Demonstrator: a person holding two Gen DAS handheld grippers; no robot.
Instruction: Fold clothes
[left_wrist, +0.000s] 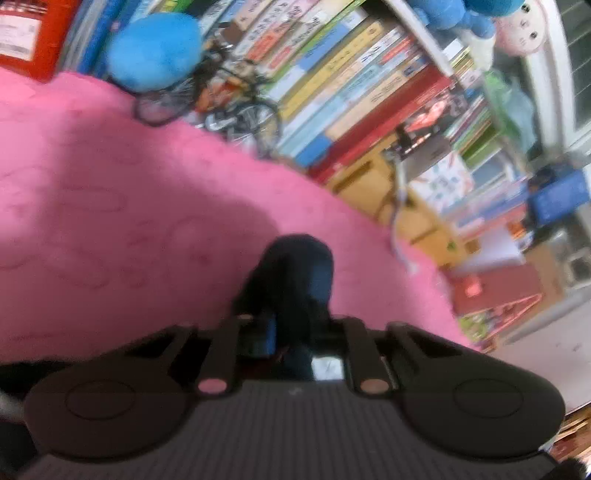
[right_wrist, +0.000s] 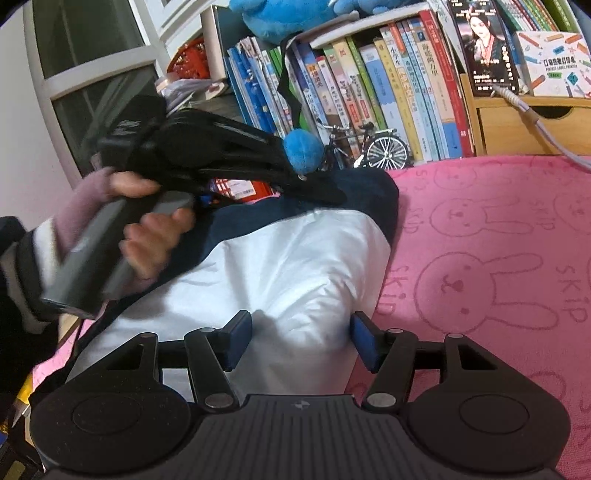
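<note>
Meanwhile left gripper (left_wrist: 295, 325) pinches navy sleeve (left_wrist: 295, 273) (right gripper (right_wrist: 301, 341) agape).

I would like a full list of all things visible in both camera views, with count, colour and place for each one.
garment: one, white body with navy part, on the towel, partly lifted at its navy end
towel: one, pink with rabbit outlines, covering the surface
books: many, mixed colours, upright on the shelf behind
model bicycle: one, black, before the books
plush toy: one, blue, on the shelf top
wooden drawer box: one, tan, right of the books
left gripper: shut on navy cloth
right gripper: open, over the white cloth
hand: one, holding the left gripper's handle
</note>
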